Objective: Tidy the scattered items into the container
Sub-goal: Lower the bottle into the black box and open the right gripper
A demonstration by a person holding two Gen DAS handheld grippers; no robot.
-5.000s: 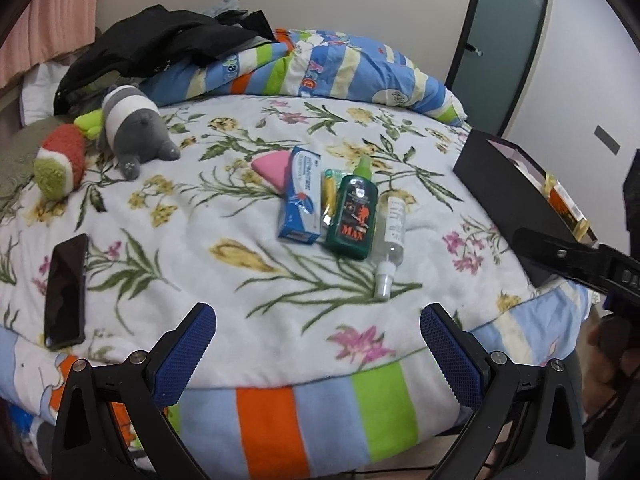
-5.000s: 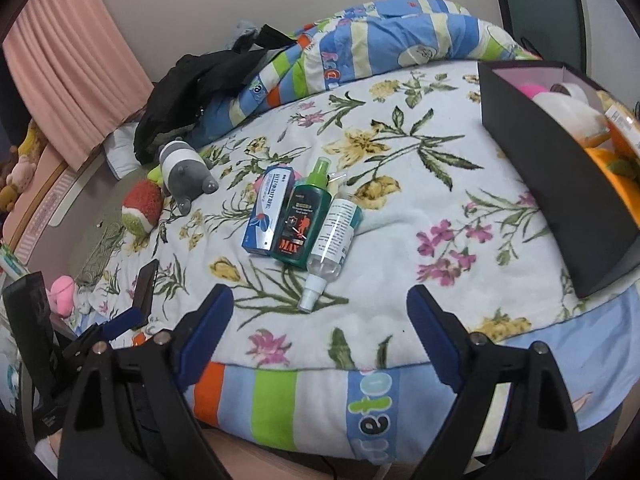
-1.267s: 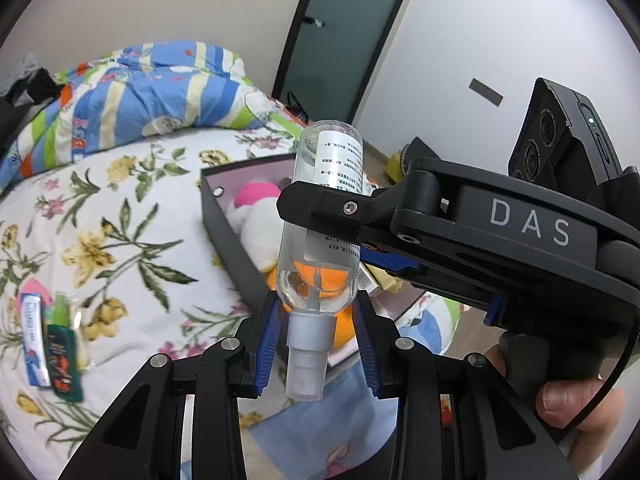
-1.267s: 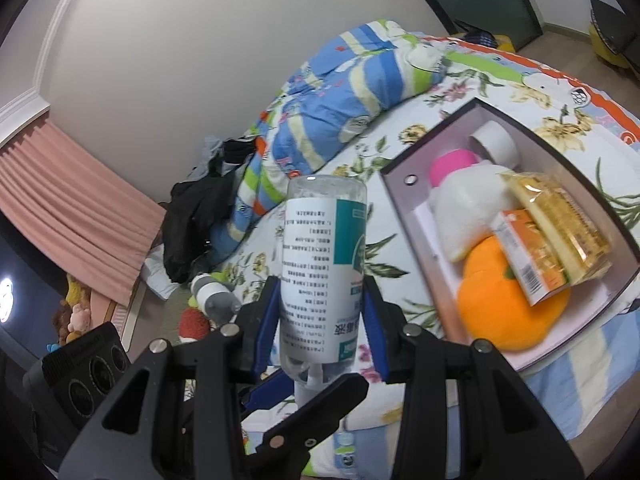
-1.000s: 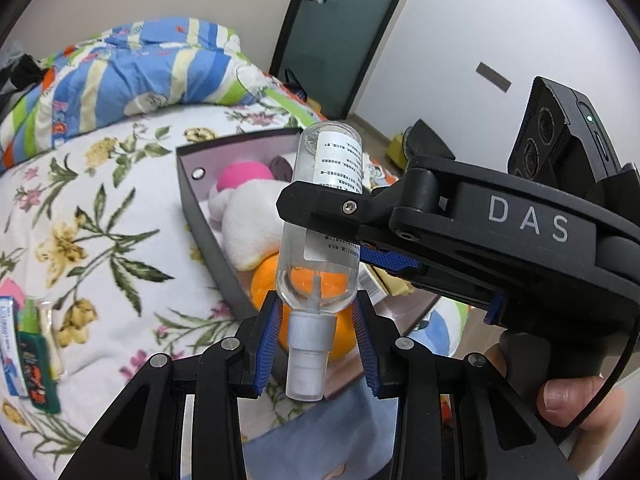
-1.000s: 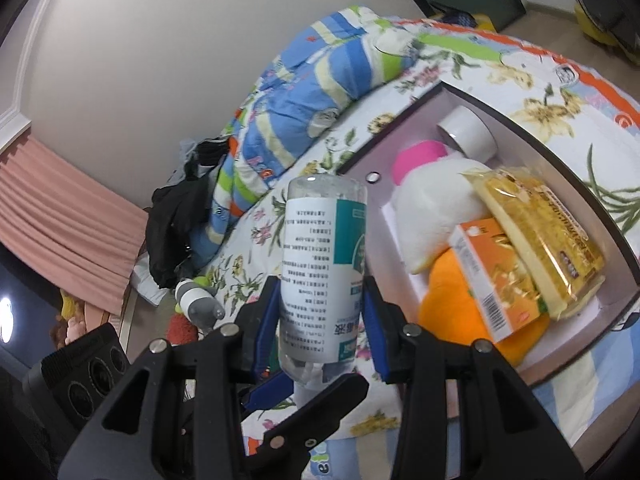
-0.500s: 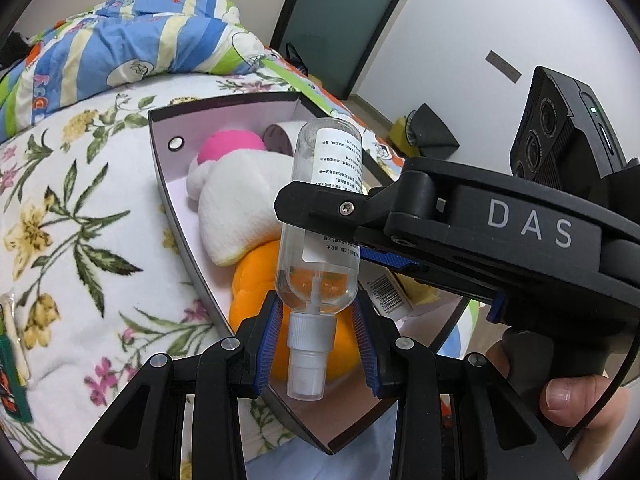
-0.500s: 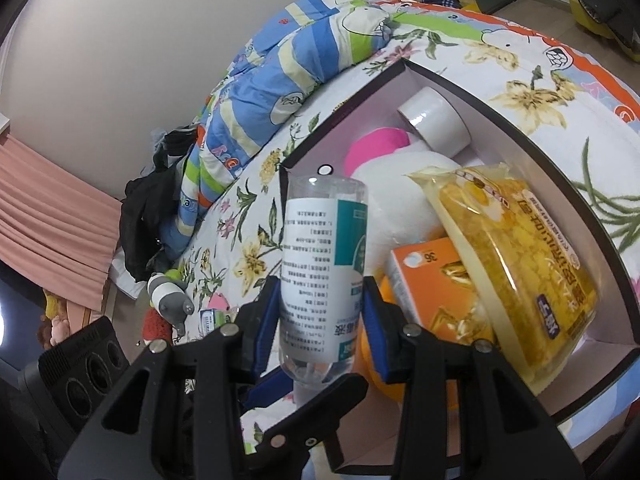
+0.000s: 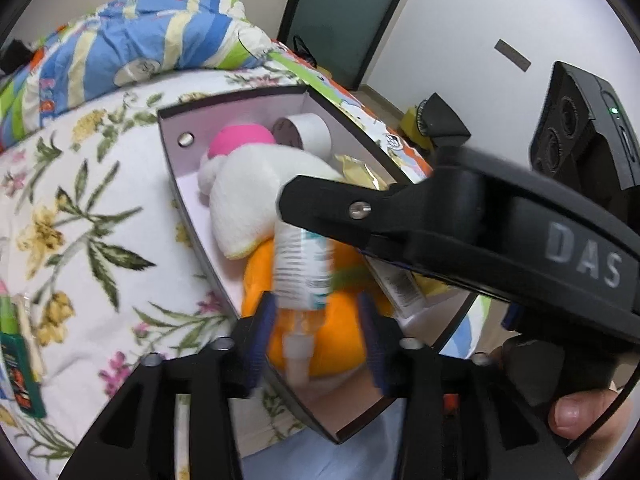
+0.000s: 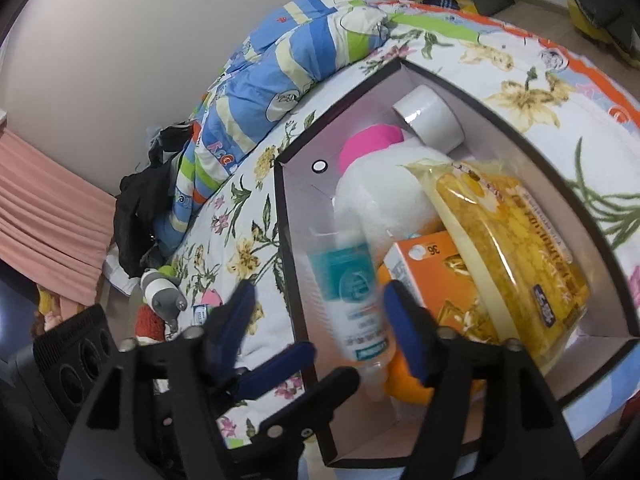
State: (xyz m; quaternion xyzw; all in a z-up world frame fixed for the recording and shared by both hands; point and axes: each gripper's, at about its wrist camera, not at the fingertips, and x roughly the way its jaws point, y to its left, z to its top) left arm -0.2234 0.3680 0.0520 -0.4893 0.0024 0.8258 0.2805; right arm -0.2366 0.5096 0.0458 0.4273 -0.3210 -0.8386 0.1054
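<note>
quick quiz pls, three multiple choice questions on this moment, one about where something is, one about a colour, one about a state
1. Where is the spray bottle?
A. flat on the floral blanket
B. over the open box, between the grippers' fingers
C. on the striped quilt

2. What colour is the small carton in the box?
A. orange
B. black
C. purple

3. How do the right gripper pads stand to the bottle?
A. pressed on it
B. apart from it, jaws open
C. shut with nothing between

Answers:
1 B: the blurred bottle hangs above the box's contents, with the blue pads either side.
2 A: its top face is orange, beside the yellow packet.
3 B: gaps show on both sides of the bottle; both grippers' jaws have just been opening, the left gripper too.
</note>
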